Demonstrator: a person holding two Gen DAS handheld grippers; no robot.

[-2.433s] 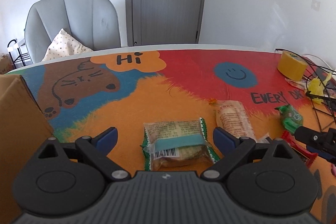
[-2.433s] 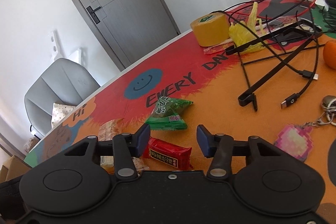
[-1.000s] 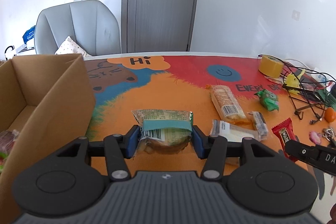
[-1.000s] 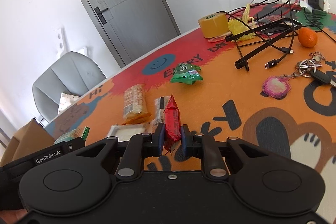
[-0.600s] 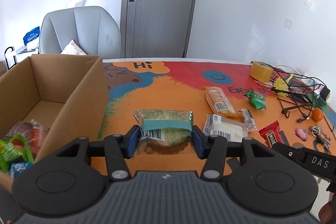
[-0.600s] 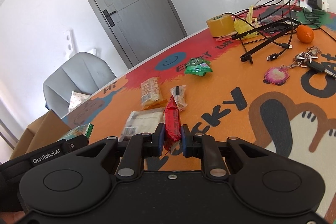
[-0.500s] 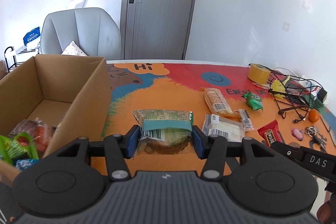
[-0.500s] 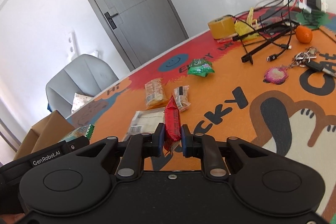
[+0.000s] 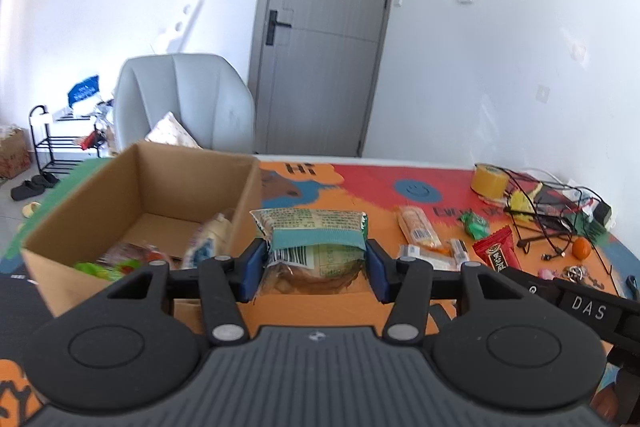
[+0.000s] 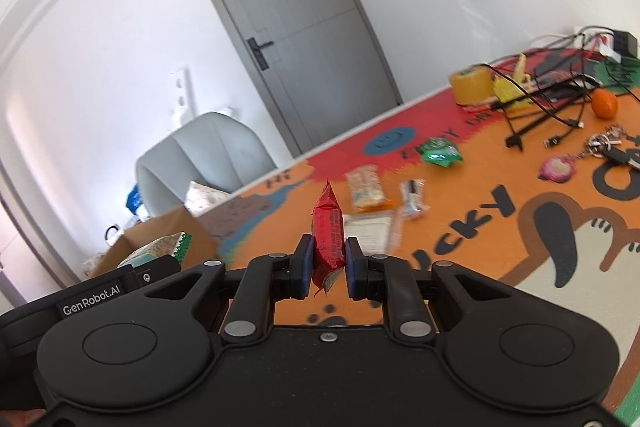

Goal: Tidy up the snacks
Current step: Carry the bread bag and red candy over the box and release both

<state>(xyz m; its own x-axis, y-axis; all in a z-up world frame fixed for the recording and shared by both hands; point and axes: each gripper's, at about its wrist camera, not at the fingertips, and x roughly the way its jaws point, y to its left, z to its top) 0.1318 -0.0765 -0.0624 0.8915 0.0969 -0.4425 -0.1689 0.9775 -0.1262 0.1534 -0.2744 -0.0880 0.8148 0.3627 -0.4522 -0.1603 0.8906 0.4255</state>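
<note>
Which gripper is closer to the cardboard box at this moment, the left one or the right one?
Left. The left gripper holds its snack right beside the cardboard box wall; the right gripper is farther out over the table, with the box beyond the left gripper.

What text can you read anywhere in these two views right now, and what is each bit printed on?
"GenRobot.AI": on the left tongs body, seen from the right wrist view.
"DAS": on the right tongs body, seen from the left wrist view.
"Hi": table mat, partly hidden by the cardboard box.
"UCKY": same mat, first letter hidden.
Green-edged snack packet, red snack packet: print and barcode too small to read.
</note>
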